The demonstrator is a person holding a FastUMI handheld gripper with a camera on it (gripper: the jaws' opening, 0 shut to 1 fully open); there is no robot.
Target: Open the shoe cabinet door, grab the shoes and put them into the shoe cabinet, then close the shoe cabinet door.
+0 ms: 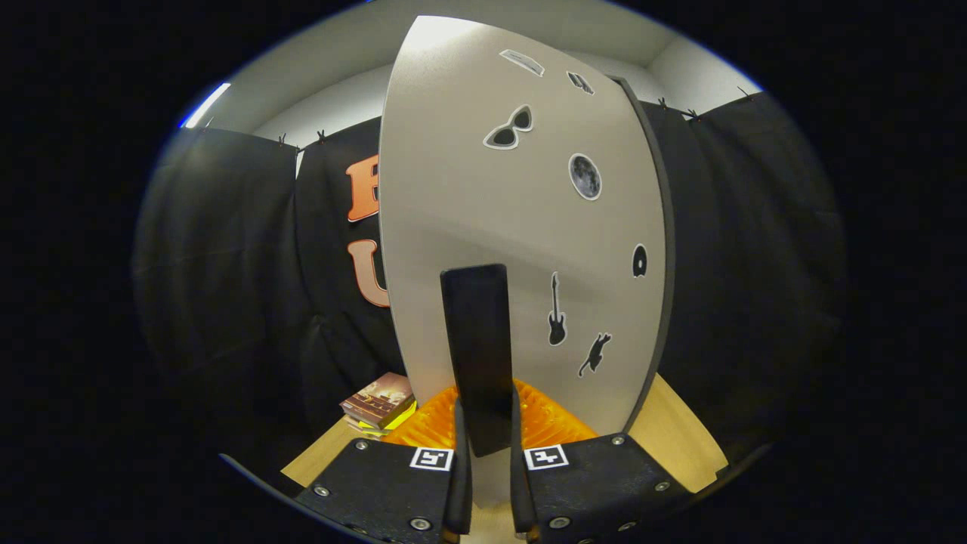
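Grey and matte, the shoe cabinet door (483, 227) stands right in front of the gripper (488, 483) and carries several stickers: a pair of sunglasses (511, 128), a moon (585, 177), a guitar (557, 312), a small cat (595, 353) and a few more near its top and right side. A dark edge runs down the door's right side. A black upright handle (477, 355) sits low on the door, and its lower end drops between the two fingers. The fingers (458, 468) stand close on either side of the handle, seemingly clenched on it, both pads against its sides. An orange ribbed surface (551, 419) shows just behind the handle's foot, beside the fingers. The wooden counter (672, 431) lies under the door. To the left of the door, near the left finger, a small stack of books (379, 404) rests on the counter, one with a yellow cover at the bottom.
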